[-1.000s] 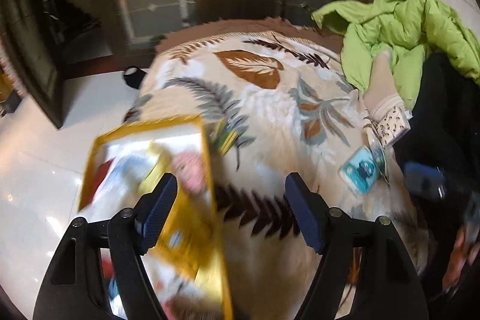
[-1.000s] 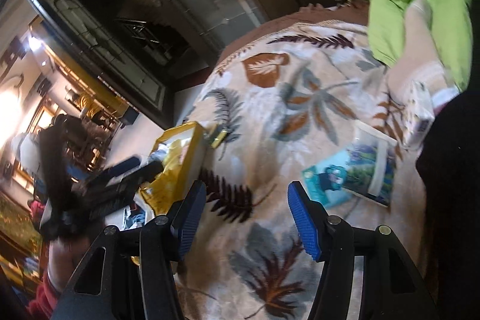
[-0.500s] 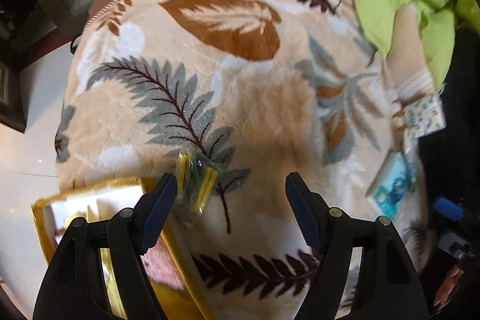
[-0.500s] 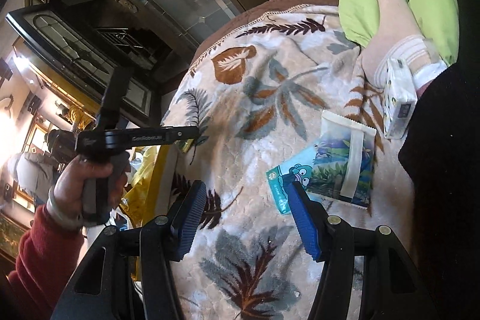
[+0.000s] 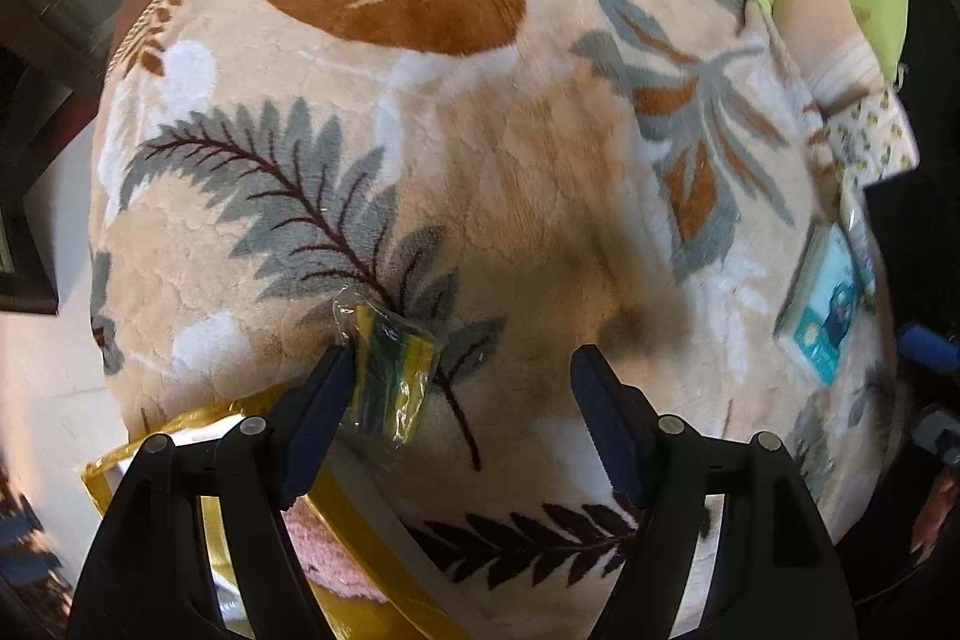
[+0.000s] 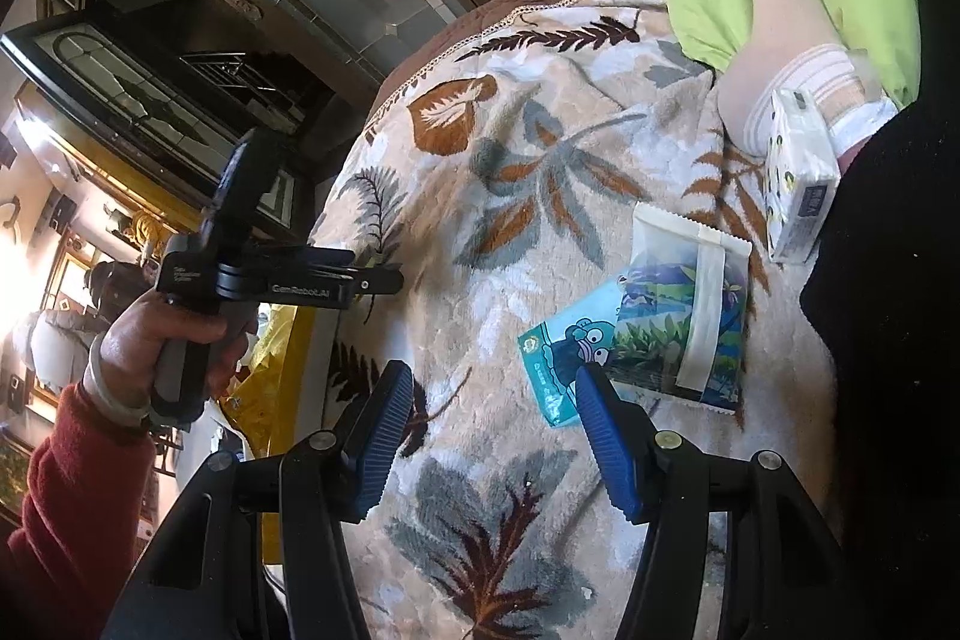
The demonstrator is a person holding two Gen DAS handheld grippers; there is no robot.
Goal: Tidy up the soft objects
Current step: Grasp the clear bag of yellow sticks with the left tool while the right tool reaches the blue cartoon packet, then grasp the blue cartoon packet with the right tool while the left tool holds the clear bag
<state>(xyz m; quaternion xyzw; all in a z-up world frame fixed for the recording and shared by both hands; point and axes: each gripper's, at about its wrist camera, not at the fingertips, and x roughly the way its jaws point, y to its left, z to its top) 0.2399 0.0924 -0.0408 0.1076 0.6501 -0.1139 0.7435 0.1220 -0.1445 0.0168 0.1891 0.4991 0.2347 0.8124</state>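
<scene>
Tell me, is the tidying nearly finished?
Not nearly. Done: a pink fluffy thing already sits in the yellow-rimmed bag. In hand: nothing; the open left gripper hovers by the small clear packet with green and yellow inside, and the right gripper is open too. Left: that packet, the teal cartoon pouch, the leafy-print sachet, the spotted tissue pack and the cream sock lie on the leaf-patterned blanket.

Left gripper was wide open, fingers spread and pointed down low. Right gripper was spread apart too. Left hand, red sleeve, was wrapped round its handle.
</scene>
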